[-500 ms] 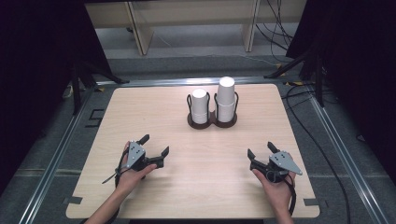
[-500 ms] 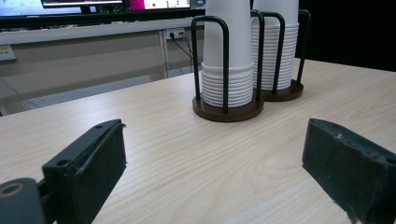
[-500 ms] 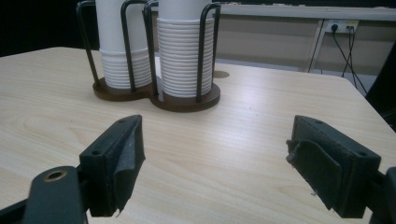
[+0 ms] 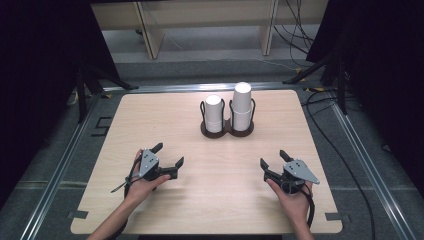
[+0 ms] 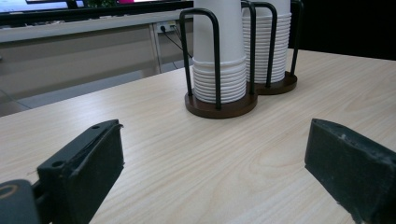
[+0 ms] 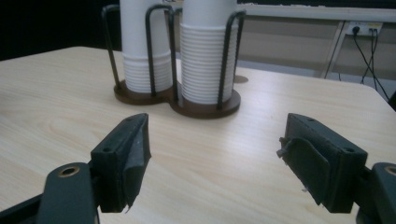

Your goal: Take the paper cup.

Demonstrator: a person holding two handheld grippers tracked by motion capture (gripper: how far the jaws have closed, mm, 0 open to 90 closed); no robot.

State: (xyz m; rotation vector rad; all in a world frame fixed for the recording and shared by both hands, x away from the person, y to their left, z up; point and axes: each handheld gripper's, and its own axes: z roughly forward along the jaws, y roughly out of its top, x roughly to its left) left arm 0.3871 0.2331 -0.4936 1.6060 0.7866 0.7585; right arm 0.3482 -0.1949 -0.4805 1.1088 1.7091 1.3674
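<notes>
Two black two-jaw grippers, left (image 4: 169, 156) & right (image 4: 272, 160), rest low on the pale wooden table (image 4: 150, 115), jaws spread wide w/ nothing between, probably readying a reach. Stacked white paper cups (image 4: 242, 102) in a dark wire-and-wood holder (image 4: 227, 131) stand well ahead, between both.

Cups (image 4: 214, 111) white w/ ribbed rims, holder (image 4: 227, 131) dark brown base, black wire. Desk (image 4: 150, 120) pale wood grain; fingers (image 5: 88, 168) black, plates (image 4: 148, 161) grey.
</notes>
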